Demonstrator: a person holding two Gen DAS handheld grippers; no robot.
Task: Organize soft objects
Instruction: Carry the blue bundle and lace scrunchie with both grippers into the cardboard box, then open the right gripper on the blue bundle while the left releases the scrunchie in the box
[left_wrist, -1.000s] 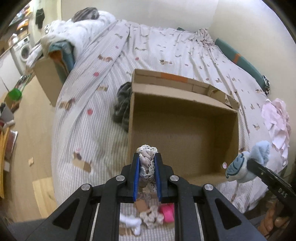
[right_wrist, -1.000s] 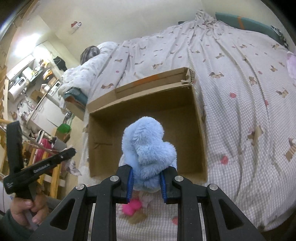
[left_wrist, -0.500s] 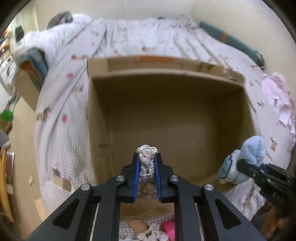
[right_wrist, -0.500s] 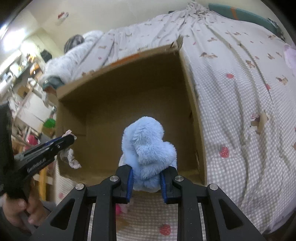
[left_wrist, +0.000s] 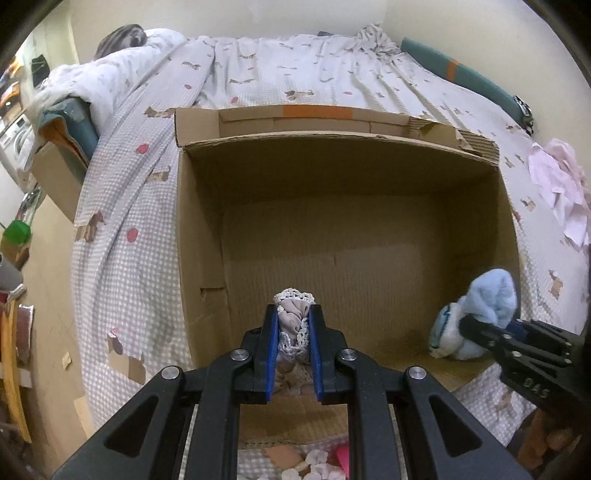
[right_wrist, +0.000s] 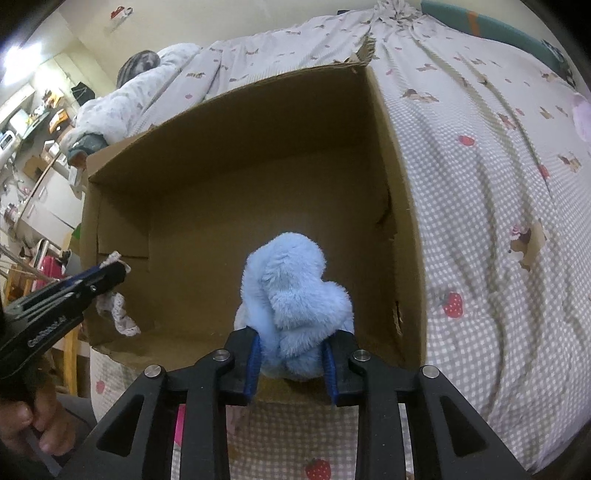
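Left fingers (left_wrist: 293, 325) pinch a lace cloth (left_wrist: 293, 312); right fingers (right_wrist: 291, 354) clamp a blue plush (right_wrist: 291, 295). Both hang over the open box (left_wrist: 199, 236) on the bed (left_wrist: 295, 74).

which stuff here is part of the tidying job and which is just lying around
In the job:
- lace-trimmed cloth in left gripper
- blue plush toy in right gripper
- cardboard box

Lying about:
- pink garment on bedspread
- white duvet
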